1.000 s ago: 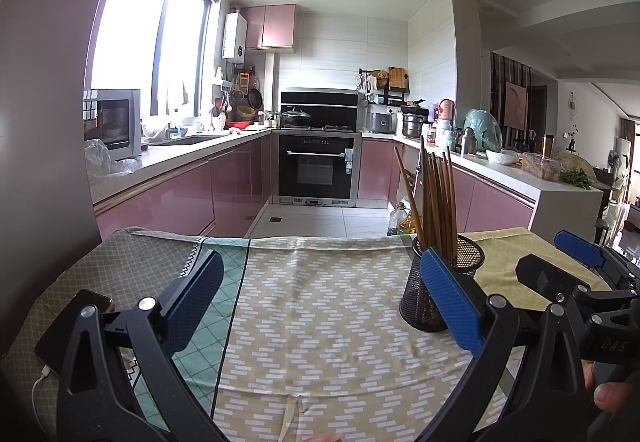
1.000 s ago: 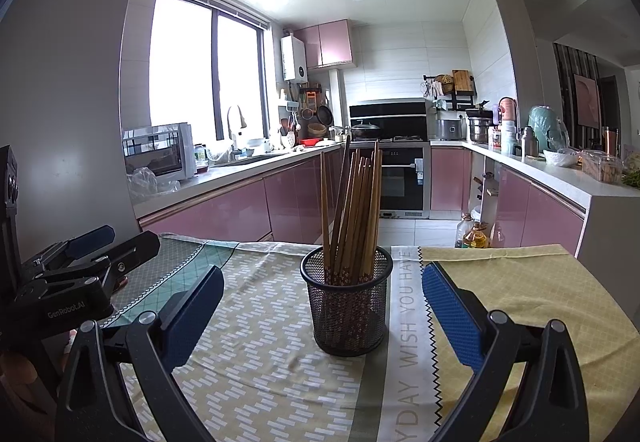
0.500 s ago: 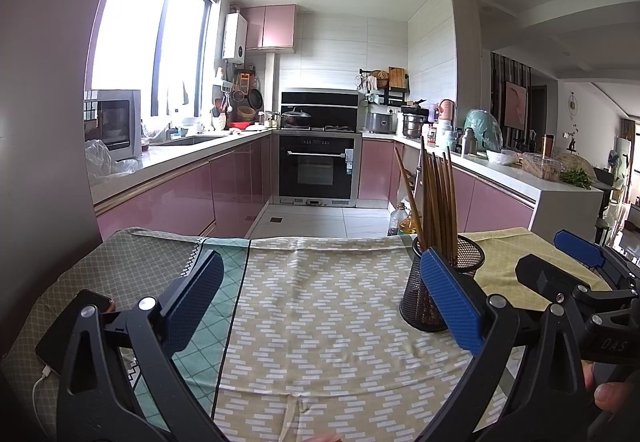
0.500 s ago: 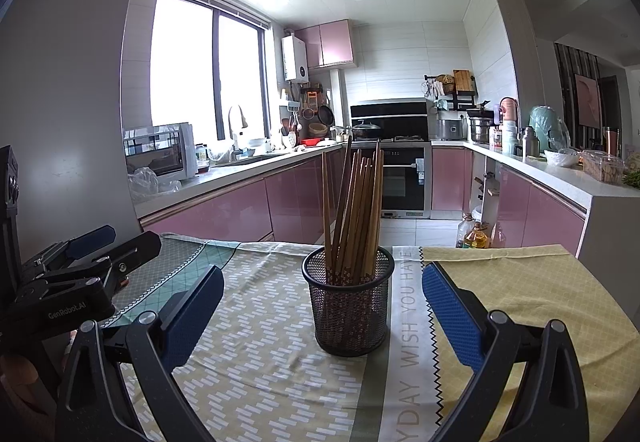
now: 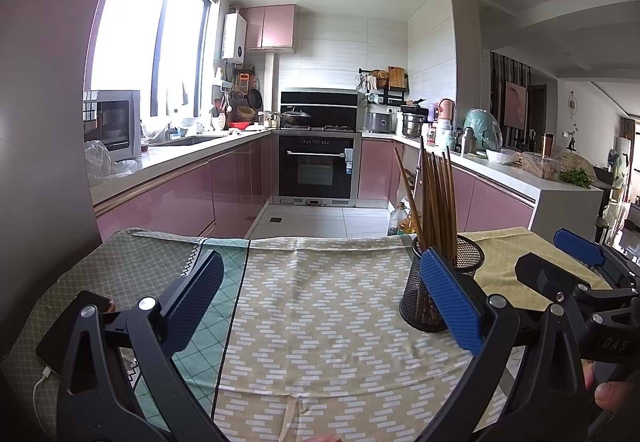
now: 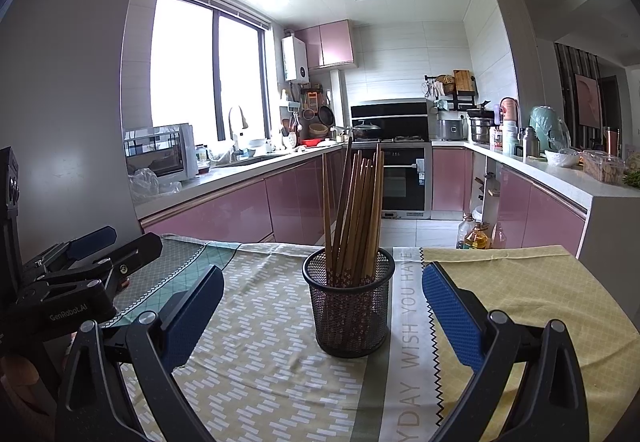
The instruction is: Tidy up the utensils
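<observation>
Your right gripper [image 6: 322, 308], jaws apart, faces the holder [image 6: 349, 306] of upright chopsticks [image 6: 354, 209] mid-bench; your left gripper [image 5: 320, 300], also apart, has it off right.

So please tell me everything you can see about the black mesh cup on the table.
The black mesh cup is a round holder of what looks like metal wire, with a solid rim. It stands upright on the patterned tablecloth and holds a bundle of brown wooden chopsticks, leaning at slight angles. It sits ahead of the open right gripper, which does not touch it.
</observation>
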The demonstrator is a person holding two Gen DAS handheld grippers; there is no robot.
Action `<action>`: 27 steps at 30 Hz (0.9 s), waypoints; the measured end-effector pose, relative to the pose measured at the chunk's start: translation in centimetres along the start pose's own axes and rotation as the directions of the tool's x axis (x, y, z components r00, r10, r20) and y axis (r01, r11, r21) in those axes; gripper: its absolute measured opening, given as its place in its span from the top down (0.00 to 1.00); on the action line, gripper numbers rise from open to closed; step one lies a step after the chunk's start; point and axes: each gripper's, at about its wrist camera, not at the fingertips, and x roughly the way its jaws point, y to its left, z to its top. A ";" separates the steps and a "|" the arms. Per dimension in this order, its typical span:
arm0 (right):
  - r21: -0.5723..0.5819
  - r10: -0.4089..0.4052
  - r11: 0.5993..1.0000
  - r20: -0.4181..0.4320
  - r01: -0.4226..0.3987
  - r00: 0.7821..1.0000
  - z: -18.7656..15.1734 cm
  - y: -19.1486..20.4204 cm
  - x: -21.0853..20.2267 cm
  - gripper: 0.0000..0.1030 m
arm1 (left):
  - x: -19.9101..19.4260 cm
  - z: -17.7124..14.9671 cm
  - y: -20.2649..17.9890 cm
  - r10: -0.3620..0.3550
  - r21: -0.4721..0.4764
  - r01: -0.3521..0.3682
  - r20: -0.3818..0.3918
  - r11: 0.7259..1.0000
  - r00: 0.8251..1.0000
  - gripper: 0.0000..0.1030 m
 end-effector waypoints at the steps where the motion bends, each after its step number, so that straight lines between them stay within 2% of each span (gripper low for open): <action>1: 0.001 0.001 1.000 0.000 -0.001 1.000 0.0 0.0 0.0 0.07 | 0.0 0.0 0.0 0.000 -0.001 0.000 0.000 1.000 1.000 0.06; 27: 0.010 -0.002 1.000 -0.001 0.002 1.000 -0.2 -0.1 0.1 0.07 | 0.0 -0.1 0.0 0.000 0.001 0.000 -0.001 1.000 1.000 0.06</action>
